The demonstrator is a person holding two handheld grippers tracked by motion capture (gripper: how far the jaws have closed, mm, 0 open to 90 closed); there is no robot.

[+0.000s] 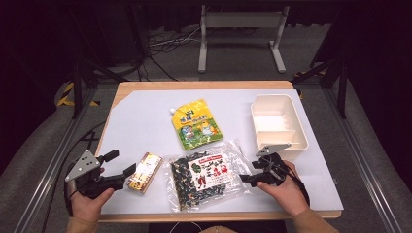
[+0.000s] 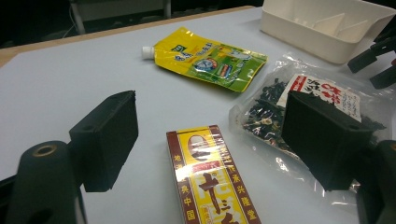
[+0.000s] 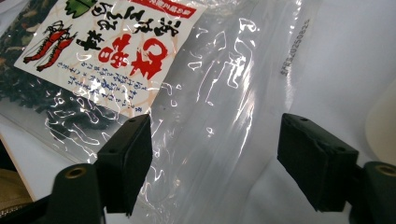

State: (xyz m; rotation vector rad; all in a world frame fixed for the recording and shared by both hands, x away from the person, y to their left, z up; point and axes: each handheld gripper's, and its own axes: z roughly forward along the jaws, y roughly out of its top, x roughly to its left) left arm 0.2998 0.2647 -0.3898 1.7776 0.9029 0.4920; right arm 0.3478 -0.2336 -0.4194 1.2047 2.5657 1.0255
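Note:
A clear bag [image 1: 206,177] of dark dried food with a white and red label lies at the table's front middle. My right gripper [image 1: 248,171] stands open at the bag's right end. In the right gripper view the bag's clear empty edge [image 3: 224,93] lies just beyond the open right gripper [image 3: 215,140], and neither pad touches it. My left gripper [image 1: 121,162] is open at the front left, next to a yellow and brown box [image 1: 145,172]. In the left gripper view the box [image 2: 210,182] lies flat between and ahead of the spread jaws of the left gripper [image 2: 210,121], apart from them.
A yellow and green spouted pouch [image 1: 196,124] lies flat at mid-table. A white divided bin [image 1: 278,121] stands at the right, close behind my right hand. The table's front edge is just below both hands.

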